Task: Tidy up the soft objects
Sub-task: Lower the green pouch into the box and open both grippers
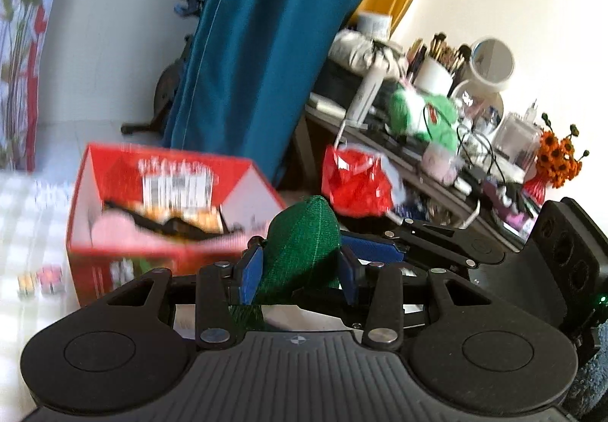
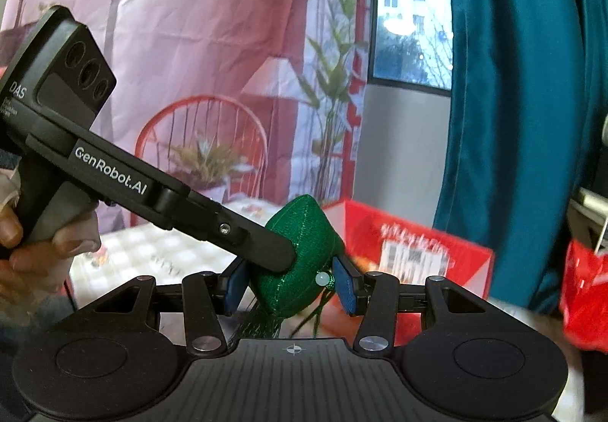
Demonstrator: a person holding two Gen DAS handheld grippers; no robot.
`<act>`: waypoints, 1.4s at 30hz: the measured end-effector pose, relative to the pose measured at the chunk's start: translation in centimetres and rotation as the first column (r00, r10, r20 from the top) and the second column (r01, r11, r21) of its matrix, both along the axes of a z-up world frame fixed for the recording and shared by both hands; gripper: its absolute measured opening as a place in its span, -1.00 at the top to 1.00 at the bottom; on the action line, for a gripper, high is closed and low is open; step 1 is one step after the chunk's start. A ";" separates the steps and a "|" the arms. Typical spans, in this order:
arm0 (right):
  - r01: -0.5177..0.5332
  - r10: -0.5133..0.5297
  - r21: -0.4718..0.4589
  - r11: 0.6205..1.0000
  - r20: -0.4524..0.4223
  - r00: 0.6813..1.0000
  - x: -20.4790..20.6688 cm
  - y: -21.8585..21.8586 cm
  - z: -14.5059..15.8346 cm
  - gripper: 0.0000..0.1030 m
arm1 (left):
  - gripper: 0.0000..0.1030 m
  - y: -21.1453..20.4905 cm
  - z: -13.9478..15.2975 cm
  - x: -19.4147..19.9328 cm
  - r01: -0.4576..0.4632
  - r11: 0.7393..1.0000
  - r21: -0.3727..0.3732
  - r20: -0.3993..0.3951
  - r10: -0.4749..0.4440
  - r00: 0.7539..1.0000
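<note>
In the left wrist view, a white checked surface [image 1: 22, 216] occupied the left edge, blurred. Just right of it stood an open red cardboard box [image 1: 167, 209] with a white label inside its far wall and pink and dark items in it, too blurred to identify. A teal curtain [image 1: 258, 42] hung behind the box. At centre, the left claw [image 1: 300, 270] gripped a green knitted soft toy [image 1: 300, 251]: both blue pads pressed against its sides, and the toy's pointed top rose above them. The toy was held clear of the box, nearer the camera than the box's right front corner. To the right, the right claw [image 1: 374, 249] reached in from the side and clamped the same toy. Beyond it, a red plastic bag [image 1: 355, 182] hung at the near edge of a cluttered desk [image 1: 418, 163]. On the desk lay a green and white plush [image 1: 421, 114], a cup of brushes [image 1: 433, 74], a round mirror [image 1: 492, 59] and orange flowers [image 1: 558, 156].

In the right wrist view, a hand [image 2: 34, 254] at the left edge held the left claw's handle. Green tassel threads [image 2: 258, 327] hung below the toy, and a pale bead [image 2: 322, 278] sat on its right side. The red box stood right of centre, the teal curtain beyond.
</note>
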State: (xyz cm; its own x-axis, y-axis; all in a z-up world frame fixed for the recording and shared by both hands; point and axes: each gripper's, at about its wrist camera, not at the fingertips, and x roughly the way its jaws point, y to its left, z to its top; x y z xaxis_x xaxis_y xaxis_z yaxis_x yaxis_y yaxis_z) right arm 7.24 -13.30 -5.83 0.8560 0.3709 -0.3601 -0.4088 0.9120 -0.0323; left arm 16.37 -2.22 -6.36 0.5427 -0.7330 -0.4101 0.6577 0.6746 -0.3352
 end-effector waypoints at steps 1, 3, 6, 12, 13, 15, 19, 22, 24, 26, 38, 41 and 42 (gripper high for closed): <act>0.000 0.000 -0.002 1.000 0.011 1.000 0.5 -0.2 0.6 0.14 | 0.14 -0.1 0.8 0.3 -0.002 1.000 0.003 0.020 0.002 1.000; 0.000 0.001 -0.014 1.000 0.039 0.999 1.6 -0.6 2.0 0.13 | 0.14 -0.5 2.2 1.0 -0.006 1.000 0.009 0.064 0.006 0.998; 0.002 0.001 -0.047 0.999 0.082 0.997 3.3 -1.0 4.0 0.13 | 0.13 -1.0 4.1 2.5 -0.012 1.000 0.004 0.113 0.012 0.994; 0.052 -0.033 -0.098 0.994 0.186 0.982 7.5 -2.1 6.0 0.13 | 0.12 -2.7 5.0 7.6 -0.009 1.000 -0.011 0.154 0.011 0.988; 0.066 -0.049 -0.089 0.994 0.184 0.982 8.5 -2.3 5.8 0.13 | 0.12 -2.9 4.7 8.6 -0.014 1.000 -0.017 0.130 0.016 0.991; 0.097 -0.084 -0.067 0.993 0.169 0.982 10.2 -2.7 5.1 0.13 | 0.12 -3.4 3.7 10.2 -0.024 1.000 -0.011 0.089 0.025 0.996; 0.121 -0.114 -0.050 0.991 0.116 0.987 12.5 -3.4 2.5 0.13 | 0.12 -4.4 0.6 11.9 -0.046 0.999 0.023 0.032 0.045 0.998; 0.125 -0.122 -0.053 0.991 0.053 0.991 13.9 -3.6 -0.1 0.13 | 0.12 -4.8 -2.0 12.7 -0.055 0.998 0.036 -0.028 0.056 0.998; 0.125 -0.124 -0.065 0.990 0.015 0.992 14.4 -3.6 -1.6 0.13 | 0.12 -5.1 -3.3 13.1 -0.060 0.997 0.051 -0.057 0.063 0.996; 0.122 -0.124 -0.065 0.990 -0.021 0.992 14.6 -3.6 -3.1 0.13 | 0.12 -4.8 -4.6 13.4 -0.066 0.996 0.065 -0.071 0.071 0.995; 0.112 -0.117 -0.042 0.993 -0.117 0.986 16.1 -3.3 -7.3 0.14 | 0.13 -4.4 -7.3 15.1 -0.084 0.992 0.093 -0.117 0.095 0.989; 0.122 -0.130 -0.090 0.989 -0.101 0.986 16.8 -2.9 -7.3 0.16 | 0.13 -4.8 -7.2 15.8 -0.084 0.994 0.072 -0.131 0.093 0.987; 0.144 -0.156 -0.134 0.981 -0.086 0.984 17.0 -2.7 -7.4 0.17 | 0.11 -5.0 -7.1 16.1 -0.101 0.992 0.074 -0.128 0.110 0.986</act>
State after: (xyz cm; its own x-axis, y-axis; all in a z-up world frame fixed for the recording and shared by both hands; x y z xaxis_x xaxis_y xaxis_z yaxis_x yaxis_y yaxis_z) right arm 24.25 -15.95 -13.24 0.8578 0.1871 -0.4788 -0.2744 0.9542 -0.1188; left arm 32.43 -7.19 -13.49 0.5535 -0.6432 -0.5291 0.5350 0.7615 -0.3659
